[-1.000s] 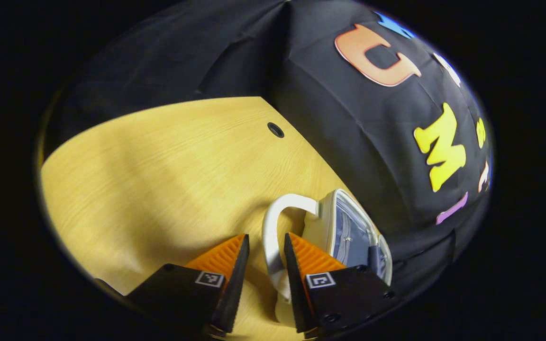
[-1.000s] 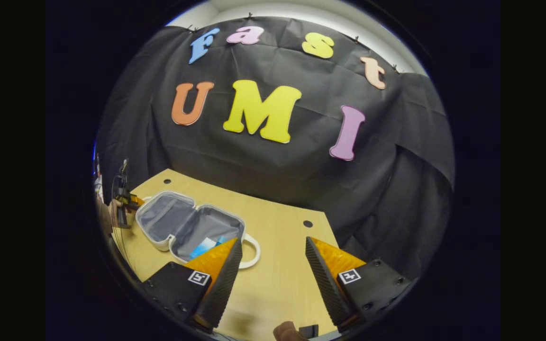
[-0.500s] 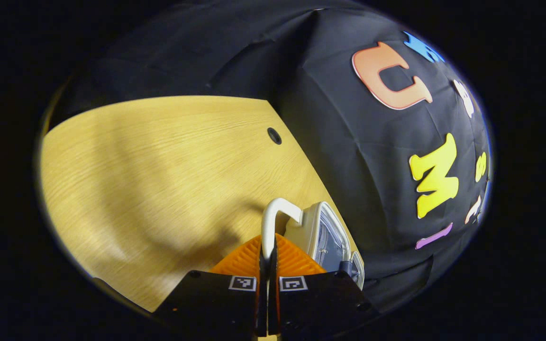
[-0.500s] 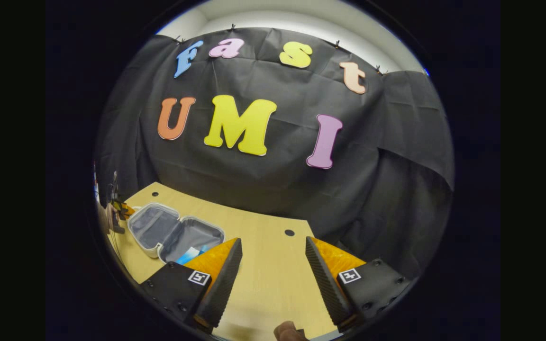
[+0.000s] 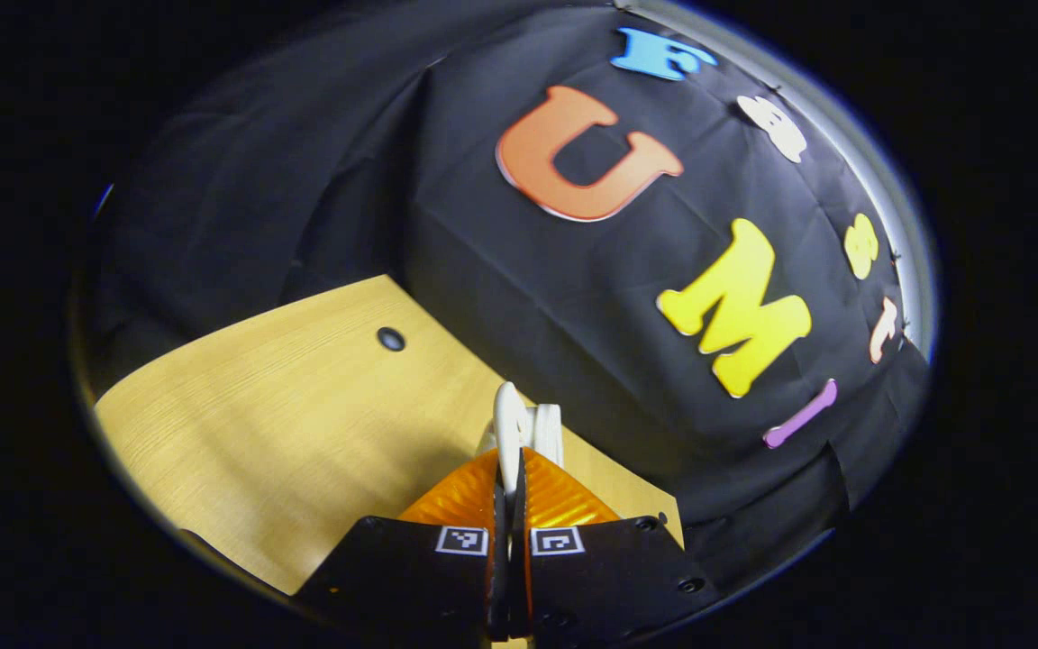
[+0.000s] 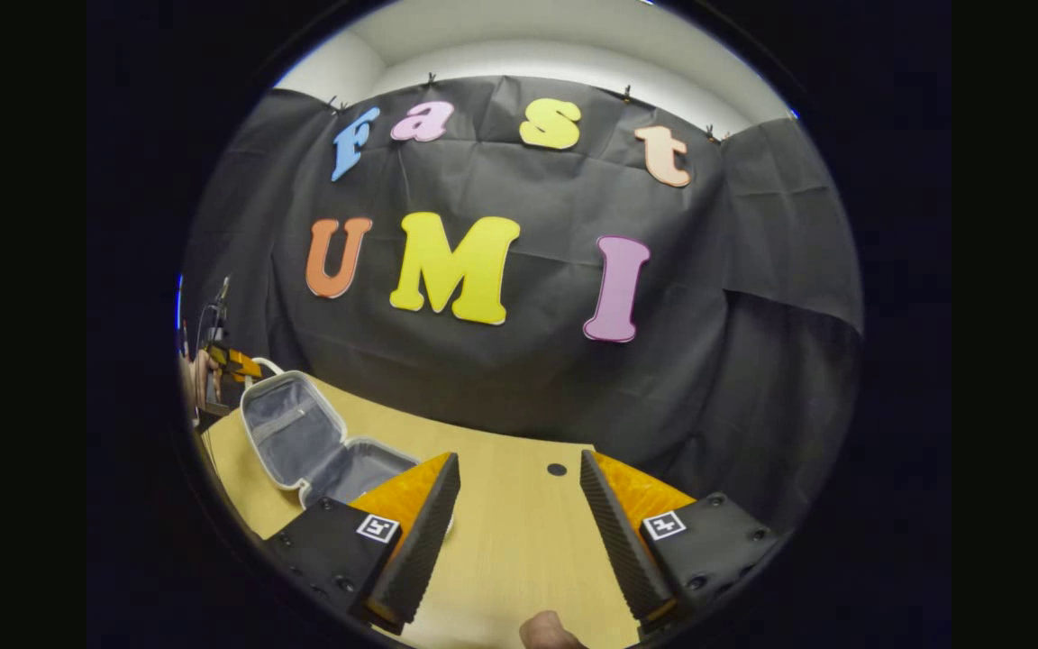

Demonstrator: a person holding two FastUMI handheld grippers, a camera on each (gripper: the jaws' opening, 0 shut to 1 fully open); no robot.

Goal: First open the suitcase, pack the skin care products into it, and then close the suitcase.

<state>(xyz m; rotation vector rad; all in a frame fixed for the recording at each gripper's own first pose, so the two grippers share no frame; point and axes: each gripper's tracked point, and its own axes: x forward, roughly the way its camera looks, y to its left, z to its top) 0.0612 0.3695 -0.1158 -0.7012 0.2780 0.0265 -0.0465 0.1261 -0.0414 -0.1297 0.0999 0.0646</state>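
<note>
The suitcase (image 6: 307,442) lies at the far left of the counter (image 6: 519,532) in the right gripper view. It is a small hard-shell case, pale outside with rounded corners. Its lid (image 6: 289,424) is raised and tilted up over the base (image 6: 366,464), hinged along the seam between the two halves. Both halves are lined in grey fabric; the lid lining carries a lighter strap or band across it. The contents of the base cannot be told: the near part is hidden behind the right tool's own finger.

The left tool (image 5: 510,469) is clamped on the lid's handle (image 5: 510,424), a smooth white loop, seen edge-on in the left gripper view and rising straight out from between the two ribbed pads. Just beside the handle stands a second pale rounded edge of the case (image 5: 549,433). In the right gripper view the same tool (image 6: 229,361) shows small at the left edge, at the top rim of the lid, with a hand (image 6: 199,383) behind it.

The right tool (image 6: 519,505) stands with its fingers well apart over bare counter, gripping nothing. Their inner faces are finely ridged.

The counter is light wood-grain laminate with a dark round hole (image 6: 557,470) near its back edge. A fingertip (image 6: 546,629) shows at the bottom of the right gripper view.
</note>
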